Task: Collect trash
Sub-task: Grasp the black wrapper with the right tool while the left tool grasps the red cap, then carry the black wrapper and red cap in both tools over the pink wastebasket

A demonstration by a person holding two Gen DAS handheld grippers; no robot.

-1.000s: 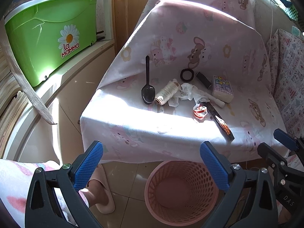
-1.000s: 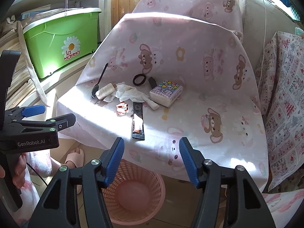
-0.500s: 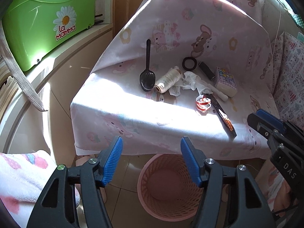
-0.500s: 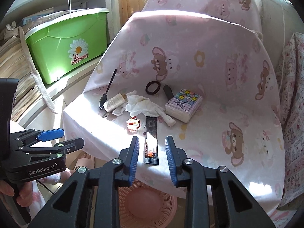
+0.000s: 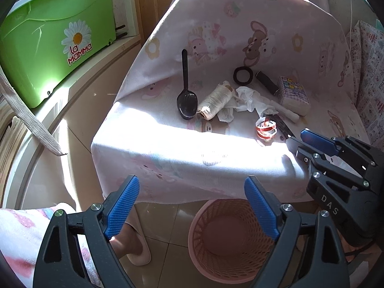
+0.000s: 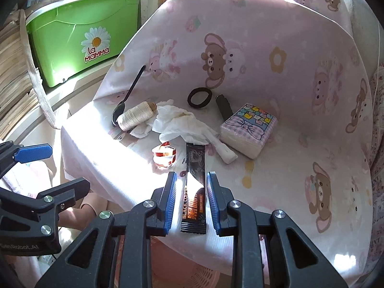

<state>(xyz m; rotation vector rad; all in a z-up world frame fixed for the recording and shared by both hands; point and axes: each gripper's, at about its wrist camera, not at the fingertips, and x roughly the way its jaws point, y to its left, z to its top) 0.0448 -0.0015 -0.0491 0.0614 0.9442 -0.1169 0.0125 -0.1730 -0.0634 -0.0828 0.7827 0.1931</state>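
As my right tool (image 6: 190,198) closes astride the coffee sachet (image 6: 195,188) (pads not yet touching), I could pinch cloth (image 6: 276,180) at six o'clock.

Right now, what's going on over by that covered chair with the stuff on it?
A person is collecting trash with two grippers. The right hand-held gripper straddles a black coffee sachet lying at the front edge of the covered seat; its jaws are closing but the pads are not yet pressing on it. The left hand-held gripper hangs empty above the pink basket on the floor, its jaws opening. Crumpled tissue and a red-and-white wrapper still lie on the seat.
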